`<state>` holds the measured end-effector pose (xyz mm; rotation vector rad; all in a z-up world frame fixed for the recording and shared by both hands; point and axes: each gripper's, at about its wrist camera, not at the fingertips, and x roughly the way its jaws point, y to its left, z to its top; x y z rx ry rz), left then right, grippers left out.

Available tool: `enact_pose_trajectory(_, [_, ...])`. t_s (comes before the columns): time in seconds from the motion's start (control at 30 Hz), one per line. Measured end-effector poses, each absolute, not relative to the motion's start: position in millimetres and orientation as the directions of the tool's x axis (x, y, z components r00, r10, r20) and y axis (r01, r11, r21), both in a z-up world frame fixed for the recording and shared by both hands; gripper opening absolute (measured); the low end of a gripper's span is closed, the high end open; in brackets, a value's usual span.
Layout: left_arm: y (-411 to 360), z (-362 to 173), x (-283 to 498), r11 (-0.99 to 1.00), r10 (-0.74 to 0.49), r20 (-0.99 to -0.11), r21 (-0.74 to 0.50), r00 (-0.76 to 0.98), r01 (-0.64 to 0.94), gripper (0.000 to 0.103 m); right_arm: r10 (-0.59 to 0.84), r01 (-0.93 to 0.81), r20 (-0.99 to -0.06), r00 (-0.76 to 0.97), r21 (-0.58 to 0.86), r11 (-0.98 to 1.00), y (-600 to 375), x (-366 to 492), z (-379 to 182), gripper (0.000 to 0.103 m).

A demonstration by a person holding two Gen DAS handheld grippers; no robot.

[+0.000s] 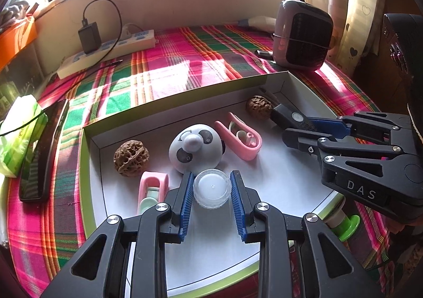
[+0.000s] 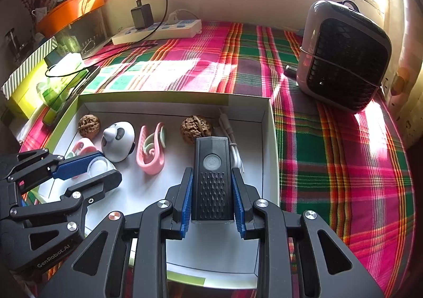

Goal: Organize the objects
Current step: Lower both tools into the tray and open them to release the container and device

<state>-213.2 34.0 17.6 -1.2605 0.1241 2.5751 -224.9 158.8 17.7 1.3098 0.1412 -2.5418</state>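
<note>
A white shallow box [image 1: 298, 86] [image 2: 267, 139] lies on the plaid cloth. In it are two walnuts [image 1: 131, 157] [image 1: 258, 107], a panda toy [image 1: 195, 148] [image 2: 117, 140] and two pink clips [image 1: 239, 135] [image 1: 152, 189]. My left gripper [image 1: 211, 188] [image 2: 90, 172] is shut on a clear round plastic lid [image 1: 211, 189] just over the box floor. My right gripper [image 2: 211, 187] [image 1: 293, 123] is shut on a black rectangular light [image 2: 211, 179] [image 1: 290, 117] with a round button, over the box's right part.
A grey-pink fan heater [image 1: 302, 33] [image 2: 343, 57] stands at the back right. A white power strip with a black charger [image 1: 105, 47] [image 2: 158, 28] lies along the back wall. A phone [image 1: 43, 150] and a green tissue pack [image 1: 18, 136] lie left of the box. A white cable [image 2: 230, 136] lies in the box.
</note>
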Motion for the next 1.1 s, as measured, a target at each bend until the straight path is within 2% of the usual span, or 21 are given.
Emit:
enact_pose_trajectory(0.87, [21.2,17.2,-220.1,-0.976,0.145,-0.781,-0.011,-0.607,-0.218,0.026,-0.195,0.28,-0.799,-0.568,0.035,-0.959,156.7,-223.7,16.6,0.028])
enact_pose_trajectory(1.1, [17.3,17.9,-218.7,-0.977,0.16,-0.783,-0.039,-0.602,-0.21,0.032,-0.194,0.276,-0.799,-0.569,0.037,-0.96,156.9,-223.4,17.1,0.028])
